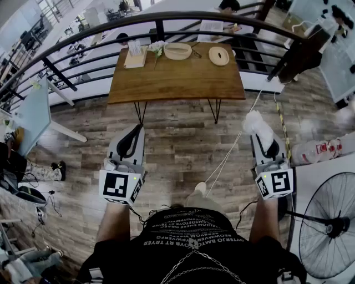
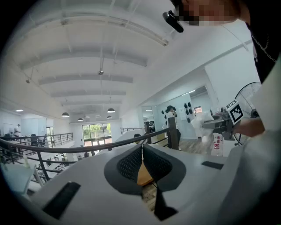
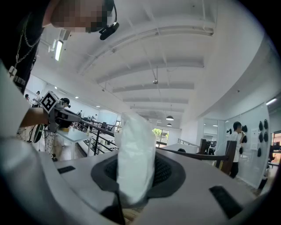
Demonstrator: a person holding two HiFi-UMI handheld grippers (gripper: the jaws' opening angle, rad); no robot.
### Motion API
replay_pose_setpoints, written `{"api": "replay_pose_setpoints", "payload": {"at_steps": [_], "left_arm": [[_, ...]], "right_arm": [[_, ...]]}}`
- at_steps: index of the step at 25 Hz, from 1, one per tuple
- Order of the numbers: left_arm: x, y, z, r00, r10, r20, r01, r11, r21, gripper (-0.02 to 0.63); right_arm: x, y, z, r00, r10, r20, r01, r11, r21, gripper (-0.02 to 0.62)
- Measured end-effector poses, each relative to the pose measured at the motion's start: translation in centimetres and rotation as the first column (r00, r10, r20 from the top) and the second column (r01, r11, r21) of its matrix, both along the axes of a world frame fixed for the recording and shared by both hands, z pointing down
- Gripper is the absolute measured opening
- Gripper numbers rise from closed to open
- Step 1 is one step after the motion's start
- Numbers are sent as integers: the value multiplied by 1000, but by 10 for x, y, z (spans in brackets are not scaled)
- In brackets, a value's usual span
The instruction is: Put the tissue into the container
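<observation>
Tissue (image 1: 256, 123) is pinched in R gripper (image 1: 260, 136) jaws, well short of table (image 1: 166, 83). L gripper (image 1: 135, 132) is shut, empty. Container (image 1: 177, 51) sits at far edge. Tissue could be dropped en route if grip slackens.

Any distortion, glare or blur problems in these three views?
Head view: heavy fisheye that bows the railing into an arc, with even daylight and sharp detail. Left gripper view: dark round vignette, no glare from the ceiling lamps, mosaic patch at the top. Right gripper view: same vignette, and the close-up tissue looks bright and slightly soft.
</observation>
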State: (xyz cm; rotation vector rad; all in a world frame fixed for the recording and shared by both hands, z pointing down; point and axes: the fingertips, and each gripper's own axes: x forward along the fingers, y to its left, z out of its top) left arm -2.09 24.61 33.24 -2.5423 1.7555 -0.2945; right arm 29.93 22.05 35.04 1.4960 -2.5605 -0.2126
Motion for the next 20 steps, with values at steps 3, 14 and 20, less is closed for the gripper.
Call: {"api": "replay_pose_setpoints", "payload": {"at_steps": [3,14,20], "left_arm": [[-33,44,14,999,-41,-12,41,999,-11,31],[-123,156,29,996,-69,-48,68,998,-13,31],[-137,148,43,997,-66,-41,65,998,-18,31]], "right_arm": [[-41,31,-1,999,-39,-2,39,999,21,117],[-128,133,-13,998,-62,-7,62,998,24,118],[-139,128,-6,998,-62,-5,62,998,16,118]]}}
